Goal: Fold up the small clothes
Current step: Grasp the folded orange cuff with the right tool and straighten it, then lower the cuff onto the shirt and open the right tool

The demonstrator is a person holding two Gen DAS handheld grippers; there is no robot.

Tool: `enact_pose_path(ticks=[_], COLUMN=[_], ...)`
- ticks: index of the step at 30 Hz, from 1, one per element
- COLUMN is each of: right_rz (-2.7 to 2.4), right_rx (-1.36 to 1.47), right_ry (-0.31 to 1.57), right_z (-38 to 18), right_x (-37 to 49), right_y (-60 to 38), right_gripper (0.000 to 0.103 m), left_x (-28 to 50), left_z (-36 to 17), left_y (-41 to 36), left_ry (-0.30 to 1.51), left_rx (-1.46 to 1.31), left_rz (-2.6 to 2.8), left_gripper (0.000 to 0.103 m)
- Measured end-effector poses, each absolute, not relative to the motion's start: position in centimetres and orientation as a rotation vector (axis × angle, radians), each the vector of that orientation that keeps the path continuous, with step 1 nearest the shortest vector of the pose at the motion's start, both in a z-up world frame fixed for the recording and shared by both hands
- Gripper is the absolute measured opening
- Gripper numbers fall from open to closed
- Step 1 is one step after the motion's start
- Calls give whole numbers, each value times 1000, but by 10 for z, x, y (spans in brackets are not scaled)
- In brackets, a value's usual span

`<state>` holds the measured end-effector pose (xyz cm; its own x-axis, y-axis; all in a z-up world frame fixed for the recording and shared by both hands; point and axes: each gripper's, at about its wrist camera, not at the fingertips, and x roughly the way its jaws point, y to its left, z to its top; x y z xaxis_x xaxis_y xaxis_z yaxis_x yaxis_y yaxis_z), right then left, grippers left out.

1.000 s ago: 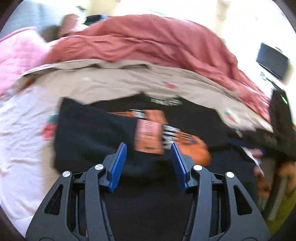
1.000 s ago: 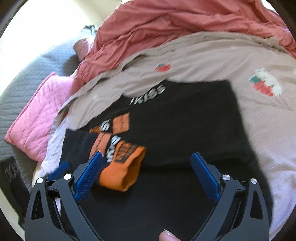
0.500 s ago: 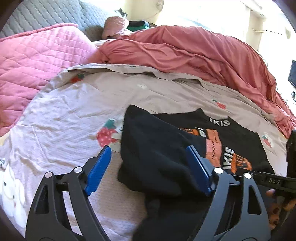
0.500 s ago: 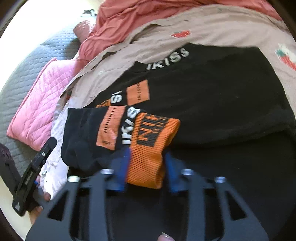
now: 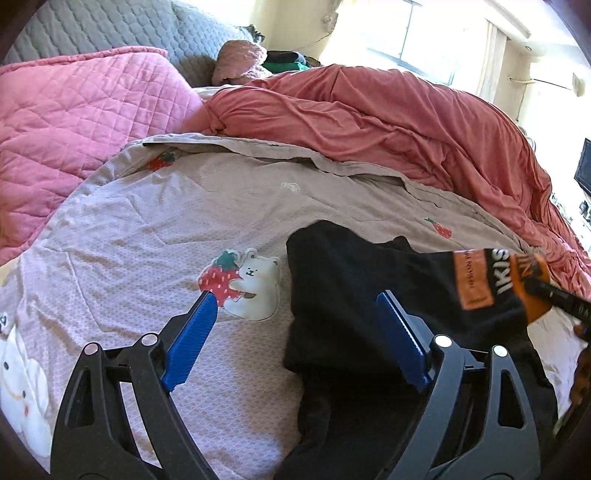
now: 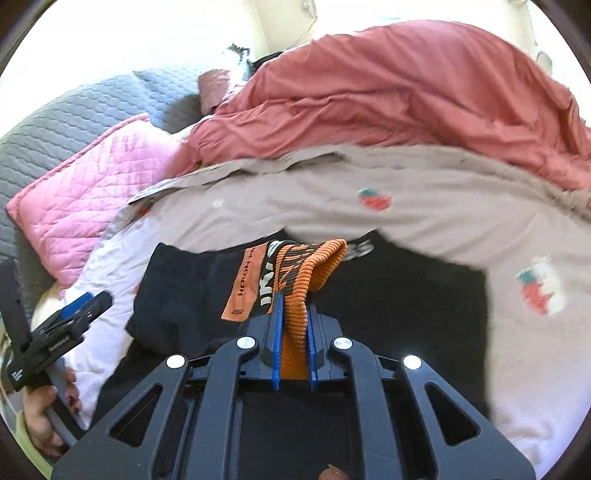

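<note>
My right gripper [image 6: 293, 332] is clamped tight on the orange ribbed cuff [image 6: 314, 269] of the black sweatshirt [image 6: 399, 295] — blue pads pinching the knit from both sides, cuff poking up past the tips. The sleeve [image 6: 192, 291] trails off to my left w/ its orange label patch [image 6: 245, 284] showing, and the sweatshirt's body lies flat on the bedsheet [image 6: 424, 206] ahead and to the right.

My left gripper [image 5: 295, 332] is wide apart, holding nothing. Its left pad [image 5: 190, 341] sits over bare strawberry-print sheet, its right pad [image 5: 400, 336] over the sleeve's folded black edge [image 5: 332, 295], so the sleeve's shoulder end is just at my right-hand tip and not yet between the pads.

Step in hand, as I read it: fold the sleeve in across the body. To do it well I'd keep the cuff pinch firm, carry it low and straight so the sleeve lands flat w/o twisting, and use the left to pin the shoulder fold so the body doesn't drag along. Risk is the thick knit bunching — go smooth.

Farther off: the strawberry-and-bear print [image 5: 240, 284] on the sheet, then the pink quilted pillow [image 5: 74, 129] on the left, the rumpled salmon duvet [image 5: 388, 118] across the back, the grey quilted headboard [image 5: 110, 29] beyond.
</note>
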<state>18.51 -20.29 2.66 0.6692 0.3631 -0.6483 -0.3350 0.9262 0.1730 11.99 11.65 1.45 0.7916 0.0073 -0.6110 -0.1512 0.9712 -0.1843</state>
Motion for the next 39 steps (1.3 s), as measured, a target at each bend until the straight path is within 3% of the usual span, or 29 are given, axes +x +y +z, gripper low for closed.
enact_pose_path(ticks=[11, 23, 27, 39], right_rz=[257, 137, 94, 206], right_rx=[-11, -70, -58, -59], right_ry=[794, 938, 952, 823], right_z=[-2, -55, -62, -21], right_x=[216, 244, 249, 210], right_y=[-249, -254, -262, -242], right_gripper=[10, 11, 26, 32], left_x=[168, 193, 190, 156], left_z=[14, -44, -47, -21], left_y=[62, 38, 38, 52], left_ry=[717, 897, 893, 808], left_rx=[-166, -118, -120, -174], left_rz=[-42, -133, -142, -124], left_gripper=[80, 76, 76, 76])
